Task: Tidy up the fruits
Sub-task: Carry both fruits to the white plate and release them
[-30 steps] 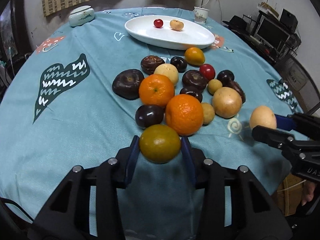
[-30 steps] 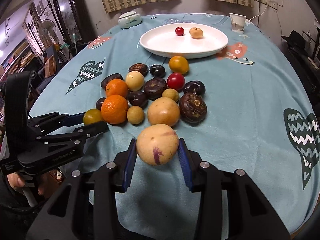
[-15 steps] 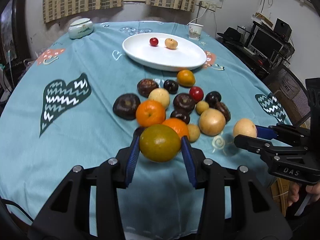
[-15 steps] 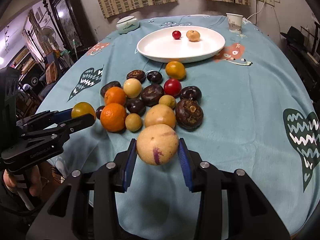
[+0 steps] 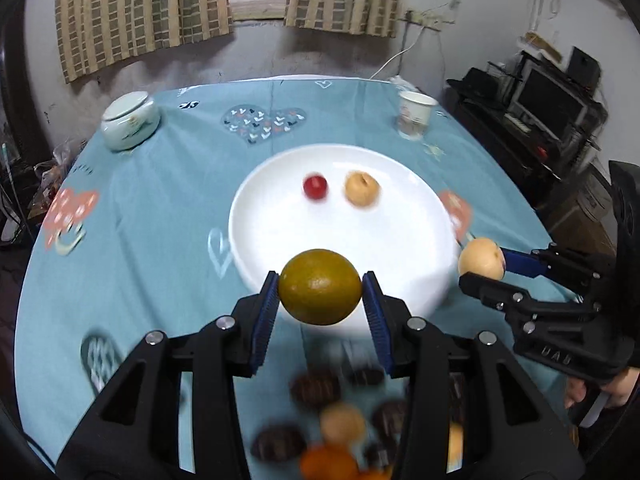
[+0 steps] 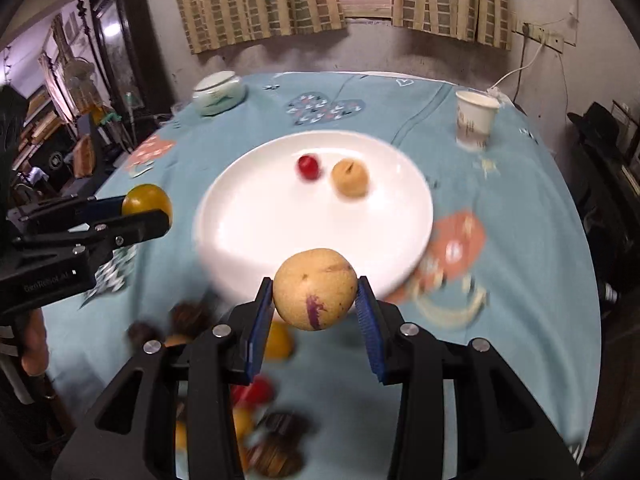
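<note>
My left gripper (image 5: 320, 300) is shut on a green-yellow citrus fruit (image 5: 320, 286), held over the near rim of the white plate (image 5: 280, 232). My right gripper (image 6: 315, 304) is shut on a pale yellow fruit with a purple streak (image 6: 315, 288), also at the plate's (image 6: 248, 220) near edge. On the plate lie a small red fruit (image 5: 315, 187) and a tan fruit (image 5: 362, 189). Each gripper shows in the other's view: the right gripper (image 5: 484, 272) at the right, the left gripper (image 6: 148, 212) at the left. The pile of loose fruit (image 5: 320, 412) lies blurred below the fingers.
A paper cup (image 5: 414, 116) stands at the table's far right and a lidded ceramic jar (image 5: 128, 120) at the far left. The teal patterned tablecloth (image 5: 140, 220) covers the round table. Electronics and shelves crowd the room's right side. A hand (image 5: 592, 392) holds the right gripper's handle.
Both grippers have risen and moved forward from the fruit pile to the plate's near rim, each still gripping its fruit. The pile has dropped to the bottom of both views.
</note>
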`<control>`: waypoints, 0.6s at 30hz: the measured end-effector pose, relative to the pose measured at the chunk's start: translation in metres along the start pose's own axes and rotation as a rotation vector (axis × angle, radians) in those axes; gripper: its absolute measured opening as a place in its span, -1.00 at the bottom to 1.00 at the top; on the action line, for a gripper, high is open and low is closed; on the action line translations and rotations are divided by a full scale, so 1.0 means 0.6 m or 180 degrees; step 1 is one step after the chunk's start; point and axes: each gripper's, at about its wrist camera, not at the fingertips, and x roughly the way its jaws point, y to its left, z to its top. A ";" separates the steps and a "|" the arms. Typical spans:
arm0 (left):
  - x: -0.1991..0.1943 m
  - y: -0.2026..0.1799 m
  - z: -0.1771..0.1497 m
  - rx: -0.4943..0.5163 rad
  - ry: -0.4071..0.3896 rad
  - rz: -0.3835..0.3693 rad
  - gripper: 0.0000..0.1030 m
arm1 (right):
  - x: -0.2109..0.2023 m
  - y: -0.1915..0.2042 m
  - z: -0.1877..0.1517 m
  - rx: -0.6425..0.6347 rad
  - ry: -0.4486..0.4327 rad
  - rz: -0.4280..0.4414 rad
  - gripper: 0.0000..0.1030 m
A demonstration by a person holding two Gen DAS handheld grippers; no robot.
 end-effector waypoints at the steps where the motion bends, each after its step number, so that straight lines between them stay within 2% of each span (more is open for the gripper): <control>1: 0.020 0.003 0.016 -0.0001 0.0031 0.0011 -0.16 | 0.026 -0.009 0.023 0.0003 0.0035 -0.0045 -0.19; 4: 0.108 0.013 0.071 0.0029 0.0183 0.0108 -0.16 | 0.091 -0.031 0.072 -0.0038 0.0129 -0.0185 -0.20; 7: 0.175 0.028 0.094 -0.0012 0.0345 0.0111 -0.16 | 0.142 -0.057 0.094 0.0024 0.0252 -0.0237 -0.20; 10: 0.215 0.027 0.099 0.0020 0.0438 0.0107 -0.16 | 0.178 -0.075 0.100 0.0090 0.0348 -0.0205 -0.20; 13: 0.243 0.030 0.106 0.0020 0.0501 0.0121 -0.14 | 0.189 -0.081 0.104 0.0052 0.0300 -0.0232 -0.19; 14: 0.246 0.034 0.111 -0.0029 0.0501 0.0091 -0.03 | 0.190 -0.078 0.106 0.0001 0.0259 -0.0307 -0.11; 16: 0.227 0.037 0.118 -0.0099 0.0376 0.0044 0.34 | 0.182 -0.071 0.110 -0.0104 0.0140 -0.0473 0.18; 18: 0.200 0.035 0.123 -0.0100 0.0248 0.0023 0.43 | 0.166 -0.069 0.115 -0.0150 0.0014 -0.0482 0.23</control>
